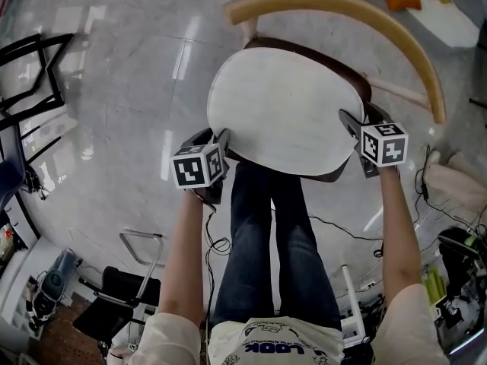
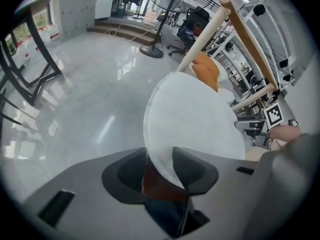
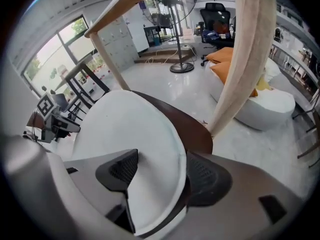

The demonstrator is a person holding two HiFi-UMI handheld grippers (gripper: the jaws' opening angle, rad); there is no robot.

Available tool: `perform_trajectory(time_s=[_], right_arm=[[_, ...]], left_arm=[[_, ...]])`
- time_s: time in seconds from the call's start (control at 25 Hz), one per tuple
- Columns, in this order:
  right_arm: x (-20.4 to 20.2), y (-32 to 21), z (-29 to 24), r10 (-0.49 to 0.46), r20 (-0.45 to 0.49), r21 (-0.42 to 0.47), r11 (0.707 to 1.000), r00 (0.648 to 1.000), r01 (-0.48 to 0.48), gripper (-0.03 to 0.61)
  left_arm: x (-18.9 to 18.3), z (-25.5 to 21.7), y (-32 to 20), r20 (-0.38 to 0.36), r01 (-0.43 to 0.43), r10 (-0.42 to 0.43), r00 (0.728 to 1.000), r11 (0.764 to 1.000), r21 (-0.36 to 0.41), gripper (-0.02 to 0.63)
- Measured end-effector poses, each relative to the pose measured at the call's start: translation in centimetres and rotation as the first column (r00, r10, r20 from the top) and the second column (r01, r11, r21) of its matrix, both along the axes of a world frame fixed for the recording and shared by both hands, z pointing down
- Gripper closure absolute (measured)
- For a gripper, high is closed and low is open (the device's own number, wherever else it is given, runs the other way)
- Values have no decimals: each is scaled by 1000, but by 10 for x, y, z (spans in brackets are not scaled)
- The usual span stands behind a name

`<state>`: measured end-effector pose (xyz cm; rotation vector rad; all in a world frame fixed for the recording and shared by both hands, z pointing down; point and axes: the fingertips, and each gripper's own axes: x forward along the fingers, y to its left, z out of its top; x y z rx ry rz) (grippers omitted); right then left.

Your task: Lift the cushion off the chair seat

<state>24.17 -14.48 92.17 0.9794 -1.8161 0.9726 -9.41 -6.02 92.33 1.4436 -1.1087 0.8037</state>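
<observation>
A round white cushion [image 1: 281, 112] lies on the dark brown chair seat [image 1: 356, 78], in front of a curved pale wooden backrest [image 1: 342, 6]. My left gripper [image 1: 221, 139] is at the cushion's near left rim. In the left gripper view the cushion [image 2: 195, 119] has its edge between the jaws of that gripper [image 2: 160, 170], with brown seat showing in the gap; the jaws stand apart. My right gripper [image 1: 354, 124] is at the cushion's right rim. It [image 3: 160, 174] is open wide, one jaw over the cushion [image 3: 125, 134] and the other outside the seat's edge [image 3: 192, 129].
The person's legs [image 1: 274, 234] stand against the chair's front. A black metal frame [image 1: 30, 74] is at the left, a black office chair [image 1: 122, 295] near bottom left. Orange cushions on a white pouffe [image 3: 250, 99] lie behind the backrest. Cables [image 1: 342, 230] trail on the glossy floor.
</observation>
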Motion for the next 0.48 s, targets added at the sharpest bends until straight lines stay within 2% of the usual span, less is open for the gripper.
perform_trajectory(time_s=[0.2,0.32,0.48], right_arm=[[-1,2,-1,-6,24,-27,1000,1000,7,259],[-2,3,-3,-10,15,-16,1000,1000,11,276],[-1,3,-11,-9,-15,21,1000,1000,9,333]], left_arm=[[-1,-2,0,-62,4,-5,998,1000,-12,439],[-1,-4,-2,-56,-7,7,998,1000,-8,448],[1,-7,0,-24,7,-7,1000,1000,9,485]])
